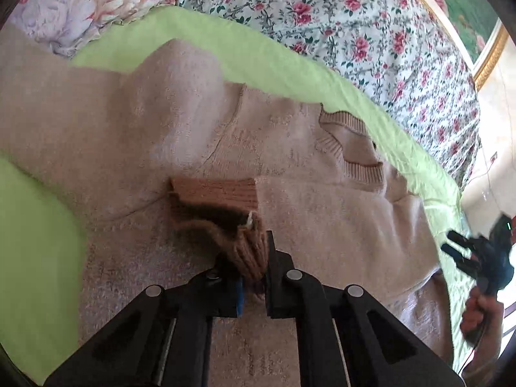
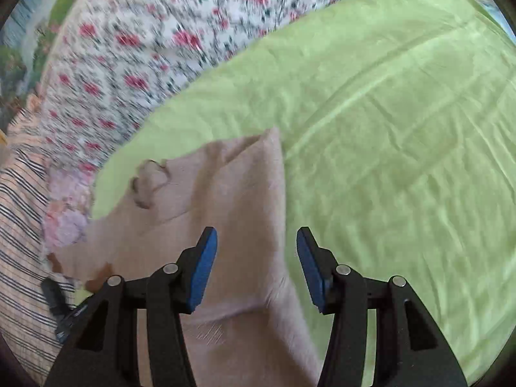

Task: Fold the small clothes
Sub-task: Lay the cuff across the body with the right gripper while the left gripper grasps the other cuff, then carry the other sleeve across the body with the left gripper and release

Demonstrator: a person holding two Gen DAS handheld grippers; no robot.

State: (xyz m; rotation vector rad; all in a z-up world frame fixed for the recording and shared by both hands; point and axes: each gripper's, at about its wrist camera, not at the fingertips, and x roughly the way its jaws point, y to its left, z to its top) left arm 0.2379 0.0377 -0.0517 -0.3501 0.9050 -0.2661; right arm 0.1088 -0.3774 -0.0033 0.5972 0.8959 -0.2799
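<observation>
Left hand-held gripper [image 1: 254, 258] is clamped on the ribbed cuff [image 1: 250, 251] of the fuzzy beige knit sweater [image 1: 193, 135], spread on the lime-green bedsheet [image 2: 387, 129]. The right hand-held gripper [image 2: 256, 242] hovers wide apart, holding nothing. With only a thin pinch of cuff, the sleeve could slip out mid-fold — or drag the body crooked.

Your left hand-held gripper [image 1: 254, 258] is clamped on the ribbed cuff [image 1: 250, 248] of the sweater [image 1: 290, 161] — jaws nearly together, cuff bunched between them, low over the sweater's body. Your right hand-held gripper [image 2: 256, 258] hovers above the sweater's edge — jaws spread wide, nothing between them.
</observation>
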